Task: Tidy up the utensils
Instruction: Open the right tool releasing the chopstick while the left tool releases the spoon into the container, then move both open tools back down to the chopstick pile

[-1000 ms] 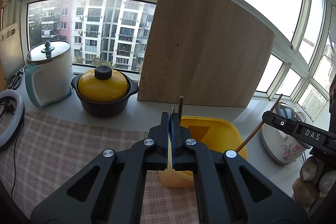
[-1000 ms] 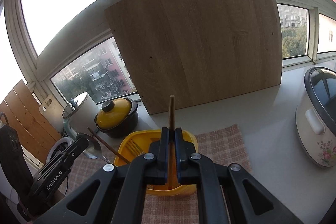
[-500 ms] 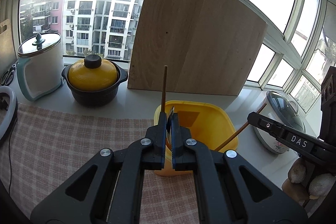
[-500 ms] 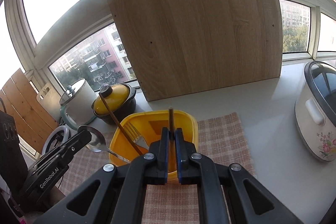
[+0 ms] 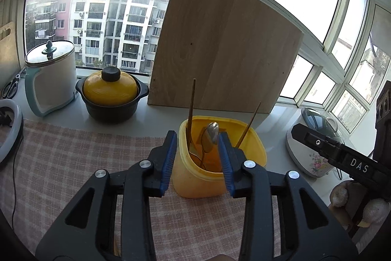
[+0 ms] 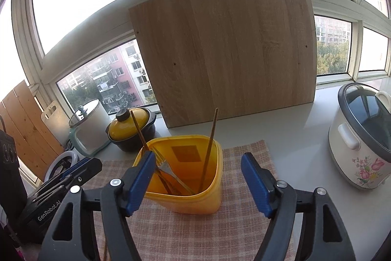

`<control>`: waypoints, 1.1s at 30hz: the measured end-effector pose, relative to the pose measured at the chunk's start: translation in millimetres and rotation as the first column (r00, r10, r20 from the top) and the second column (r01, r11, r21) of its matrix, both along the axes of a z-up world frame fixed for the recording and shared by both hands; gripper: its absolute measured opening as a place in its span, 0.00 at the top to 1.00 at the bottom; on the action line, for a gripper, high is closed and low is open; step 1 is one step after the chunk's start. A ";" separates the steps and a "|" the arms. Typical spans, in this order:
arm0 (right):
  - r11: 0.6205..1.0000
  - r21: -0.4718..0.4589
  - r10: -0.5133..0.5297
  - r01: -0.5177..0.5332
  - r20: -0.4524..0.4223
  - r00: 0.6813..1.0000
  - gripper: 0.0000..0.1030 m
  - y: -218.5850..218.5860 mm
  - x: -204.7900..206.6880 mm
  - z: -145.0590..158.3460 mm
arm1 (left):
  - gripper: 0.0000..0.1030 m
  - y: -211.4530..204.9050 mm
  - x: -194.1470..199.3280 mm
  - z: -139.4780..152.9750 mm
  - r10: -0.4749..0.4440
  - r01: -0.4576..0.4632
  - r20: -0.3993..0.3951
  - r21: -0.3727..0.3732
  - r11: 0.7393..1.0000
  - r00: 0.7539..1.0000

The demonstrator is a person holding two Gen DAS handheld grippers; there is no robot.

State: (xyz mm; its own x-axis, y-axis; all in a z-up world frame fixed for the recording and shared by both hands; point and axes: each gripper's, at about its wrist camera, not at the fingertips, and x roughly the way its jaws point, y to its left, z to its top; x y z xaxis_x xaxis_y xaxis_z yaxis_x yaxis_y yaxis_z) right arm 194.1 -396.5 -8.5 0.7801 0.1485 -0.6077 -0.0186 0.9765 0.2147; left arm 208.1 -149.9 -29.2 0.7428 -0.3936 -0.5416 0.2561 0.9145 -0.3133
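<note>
Both sets of jaws opening, nothing pressed between: left gripper point(image 5: 197, 158) and right gripper point(image 6: 198, 177) just before the yellow tub point(image 6: 190, 199) on the checked cloth point(image 6: 185, 236). Inside the tub, leaning: two chopsticks point(image 6: 209, 151), a fork point(image 6: 168, 169), a spoon point(image 5: 212, 133). Behind, a board point(image 6: 224, 53) against the window.

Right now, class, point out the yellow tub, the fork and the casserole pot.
yellow tub point(image 6: 195, 202): right wrist view, on its near outer wall.
fork point(image 6: 168, 166): right wrist view, on the neck below its prongs.
casserole pot point(image 5: 110, 89): left wrist view, on its yellow lid.
</note>
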 end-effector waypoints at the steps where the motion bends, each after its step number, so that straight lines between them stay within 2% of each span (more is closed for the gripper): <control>1: 1.000 -0.004 -0.002 0.002 0.007 1.000 0.23 0.0 -2.5 1.8 | 0.67 1.5 -2.2 1.3 0.001 -0.001 0.002 0.001 1.000 1.000; 10: 1.000 -0.016 0.013 -0.013 0.043 0.999 0.14 2.3 -25.2 9.7 | 0.67 24.6 -23.9 6.0 0.005 -0.005 0.012 0.004 1.000 1.000; 14: 0.998 -0.026 0.053 -0.052 0.047 0.997 0.01 5.2 -33.9 7.7 | 0.67 41.5 -32.2 4.7 0.001 -0.001 0.000 0.016 1.000 1.000; 18: 0.996 -0.044 0.076 -0.075 0.041 0.996 0.00 8.8 -40.9 2.7 | 0.67 62.4 -40.6 0.4 0.028 -0.026 -0.017 0.081 0.996 0.999; 27: 0.985 -0.018 0.172 -0.172 -0.044 0.984 0.00 27.6 -45.4 -29.2 | 0.67 117.2 -54.3 -34.2 0.072 -0.055 -0.152 0.112 0.992 0.986; 33: 0.967 0.042 0.256 -0.253 -0.164 0.953 0.11 51.4 -40.7 -62.8 | 0.67 135.1 -65.8 -70.3 0.080 -0.047 -0.257 0.133 0.990 0.963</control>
State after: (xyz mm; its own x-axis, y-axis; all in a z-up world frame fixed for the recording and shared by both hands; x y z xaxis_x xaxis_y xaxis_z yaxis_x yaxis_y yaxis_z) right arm 153.4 -345.1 -71.3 0.6031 0.3423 -0.7204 -0.2281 0.9395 0.2555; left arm 142.3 -14.8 -99.5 0.5902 -0.2671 -0.7618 0.1205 0.9623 -0.2441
